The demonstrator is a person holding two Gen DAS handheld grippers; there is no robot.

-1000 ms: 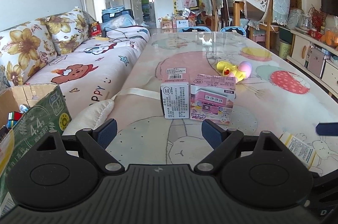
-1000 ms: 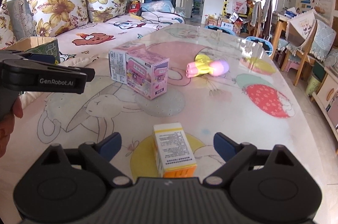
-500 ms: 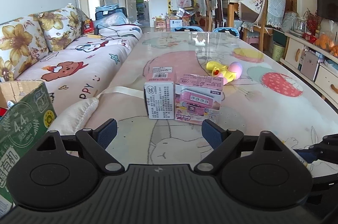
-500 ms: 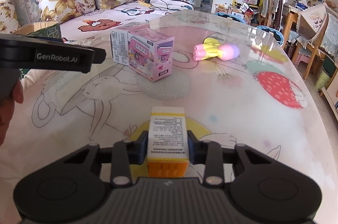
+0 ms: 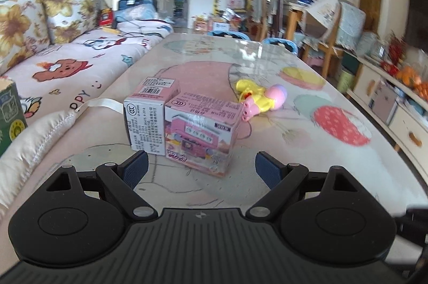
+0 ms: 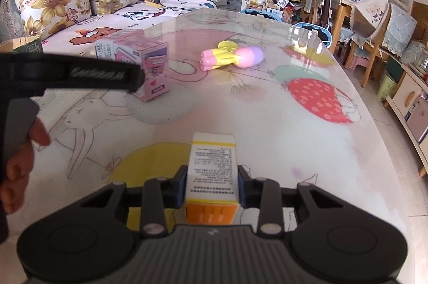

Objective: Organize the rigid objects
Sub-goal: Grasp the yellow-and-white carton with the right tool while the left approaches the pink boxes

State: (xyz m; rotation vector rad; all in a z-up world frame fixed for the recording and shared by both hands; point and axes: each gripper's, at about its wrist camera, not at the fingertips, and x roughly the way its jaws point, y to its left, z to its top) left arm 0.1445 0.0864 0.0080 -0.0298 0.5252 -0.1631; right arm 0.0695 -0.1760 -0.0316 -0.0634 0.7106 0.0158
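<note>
Two pink cartons stand side by side on the table: a taller one with a barcode (image 5: 148,118) and a picture-printed one (image 5: 200,135). My left gripper (image 5: 199,170) is open just in front of them, fingers wide apart. My right gripper (image 6: 212,185) is shut on a white and orange box (image 6: 212,174) and holds it over the table's near part. A yellow and pink toy (image 5: 263,99) lies beyond the cartons; it also shows in the right wrist view (image 6: 232,57). The left gripper's body (image 6: 72,75) crosses the right wrist view and hides part of the cartons (image 6: 149,61).
A glass-topped table with cartoon prints (image 6: 307,123) carries everything. A sofa with floral cushions (image 5: 67,56) runs along the left. A green cardboard box (image 5: 8,118) stands at the left edge. Chairs and a cabinet (image 5: 396,110) line the right side.
My right gripper has closed on the white and orange box. My left gripper has moved forward, closer to the two pink cartons, still open.
</note>
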